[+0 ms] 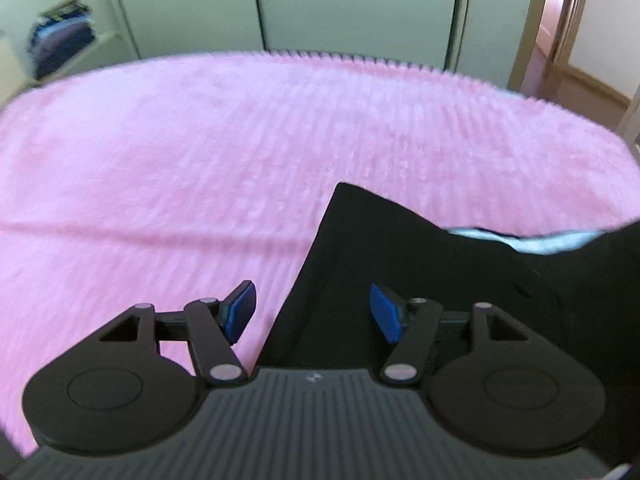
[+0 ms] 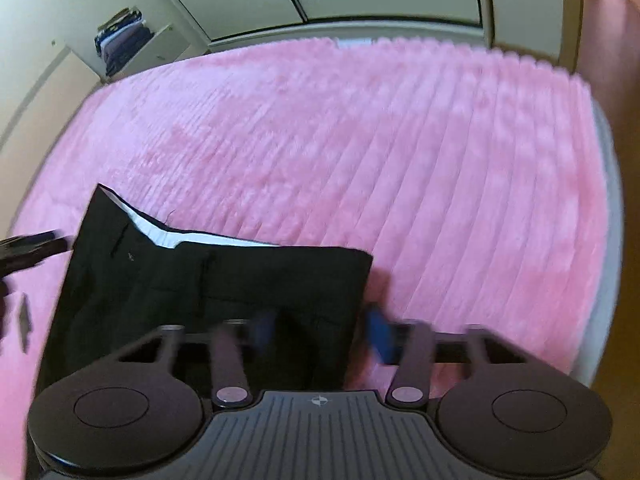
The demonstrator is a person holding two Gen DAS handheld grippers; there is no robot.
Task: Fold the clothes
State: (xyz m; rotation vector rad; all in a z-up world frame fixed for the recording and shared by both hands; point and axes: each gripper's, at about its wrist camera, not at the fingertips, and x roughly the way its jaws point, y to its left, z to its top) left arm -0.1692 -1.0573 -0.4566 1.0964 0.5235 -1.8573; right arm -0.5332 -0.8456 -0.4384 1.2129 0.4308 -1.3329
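Black woven trousers [image 2: 216,280], waistband with pale lining [image 2: 160,232] showing, lying flat on pink ribbed plush bedcover [image 1: 200,140], directly ahead of both tools. Judged light, limp, non-fragile; likely best pinched at waistband corners or side edges. Left gripper [image 1: 312,312]: jaws spread wide, nothing held, garment's left edge running between its blue pads [image 1: 240,308]. Right gripper [image 2: 324,336]: spread wide, empty, straddling right edge; contact cannot be told, blurred.

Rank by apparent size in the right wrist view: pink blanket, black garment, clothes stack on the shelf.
1. Pink blanket, fills most of the view.
2. Black garment, though its nearness to the camera enlarges it.
3. Clothes stack, tiny, but far off, so its true size is unsure.
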